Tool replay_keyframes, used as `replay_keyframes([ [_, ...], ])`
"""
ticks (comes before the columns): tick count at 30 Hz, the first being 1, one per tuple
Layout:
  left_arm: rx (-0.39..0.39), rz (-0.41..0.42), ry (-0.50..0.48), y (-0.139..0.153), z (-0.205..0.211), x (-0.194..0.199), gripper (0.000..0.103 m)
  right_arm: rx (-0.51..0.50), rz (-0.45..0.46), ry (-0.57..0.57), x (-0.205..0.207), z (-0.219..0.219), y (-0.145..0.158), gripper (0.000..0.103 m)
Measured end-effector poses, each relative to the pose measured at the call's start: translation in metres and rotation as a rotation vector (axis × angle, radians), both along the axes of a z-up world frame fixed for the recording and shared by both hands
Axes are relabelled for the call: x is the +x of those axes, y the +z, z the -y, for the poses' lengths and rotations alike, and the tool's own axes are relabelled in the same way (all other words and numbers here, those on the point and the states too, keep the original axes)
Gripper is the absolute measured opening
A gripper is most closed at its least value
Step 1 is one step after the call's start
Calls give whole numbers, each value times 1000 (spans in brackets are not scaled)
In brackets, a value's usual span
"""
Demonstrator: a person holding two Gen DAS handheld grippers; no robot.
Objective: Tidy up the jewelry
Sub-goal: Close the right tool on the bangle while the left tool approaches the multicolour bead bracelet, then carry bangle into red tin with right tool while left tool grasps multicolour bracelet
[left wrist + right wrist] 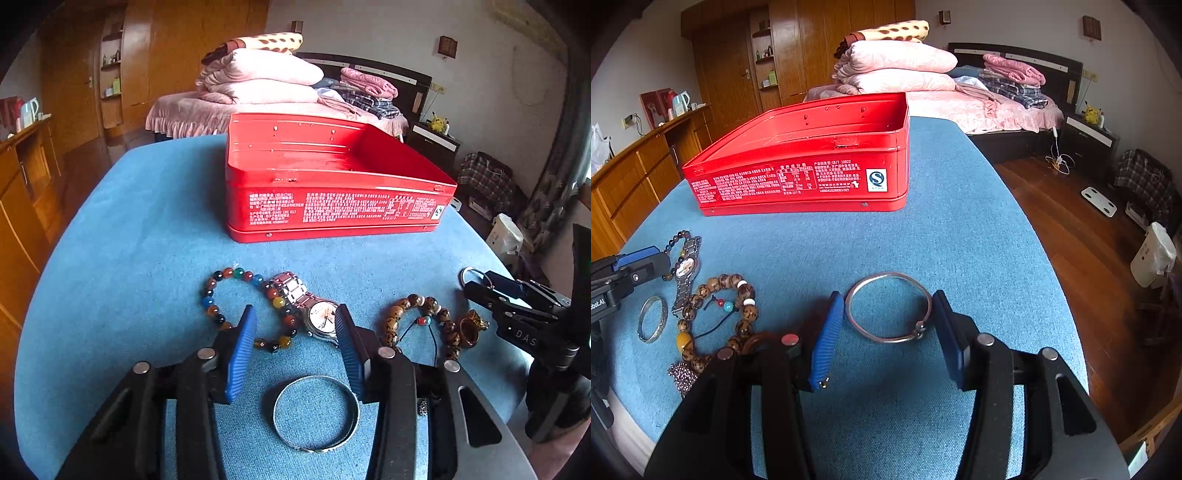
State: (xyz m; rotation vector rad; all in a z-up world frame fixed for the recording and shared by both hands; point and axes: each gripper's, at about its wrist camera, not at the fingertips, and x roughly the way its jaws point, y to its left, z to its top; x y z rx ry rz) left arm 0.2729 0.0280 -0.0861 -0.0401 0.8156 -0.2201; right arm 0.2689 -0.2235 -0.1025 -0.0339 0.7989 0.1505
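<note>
Pick stage. Left gripper (295, 325) jaws apart, empty, over wide bangle (316, 413). Right gripper (888, 317) jaws apart, bracketing thin bangle (888, 307), not visibly clamped. Next: close, lift, drop into red tin (812, 147).

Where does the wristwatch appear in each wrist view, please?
Left wrist view: the wristwatch lies centre, just beyond the tong tips, beside the multicoloured bead bracelet.
Right wrist view: far left, above the brown bead bracelet.
Shared landmark: the open red tin behind.
</note>
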Motion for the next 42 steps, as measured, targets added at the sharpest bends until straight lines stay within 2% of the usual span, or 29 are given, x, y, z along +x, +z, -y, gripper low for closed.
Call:
replay_keyframes([
  [7, -33, -39, -3, -9, -7, 10, 40, 4, 0, 1, -1, 1, 0, 49],
  [8, -37, -43, -5, -9, -8, 10, 39, 5, 0, 2, -1, 1, 0, 49],
  [11, -31, -58, 17, -10, -17, 10, 22, 12, 0, 5, -1, 1, 0, 49],
  [15, -40, -72, 67, -15, -32, 8, 19, 13, 0, 5, -1, 2, 0, 49],
  [19, -24, -62, 75, -14, -34, 6, 19, 12, 0, 5, -1, 2, 1, 49],
  [21, -17, -60, 59, -13, -30, 6, 31, 11, 1, 4, 0, 2, 1, 49],
  [23, -3, -59, 45, -14, -25, 6, 38, 9, 2, 1, 0, 2, 1, 49],
  [28, 54, -43, 45, -15, -14, 7, 39, -2, 4, -2, 1, 2, 1, 50],
  [29, 57, -39, 47, -15, -13, 7, 37, -2, 4, -2, 1, 2, 1, 50],
  [31, 74, -29, 54, -16, -11, 5, 27, -5, 4, -3, 2, 2, 1, 50],
  [33, 57, -30, 52, -15, -13, 4, 11, -11, 4, -5, 4, 2, 1, 49],
  [38, -1, -36, 53, -14, -18, 3, 8, -11, 5, -4, 4, 3, 1, 47],
  [42, -54, -27, 45, -10, -23, -2, 8, 56, 7, 3, 3, 11, 4, 47],
])
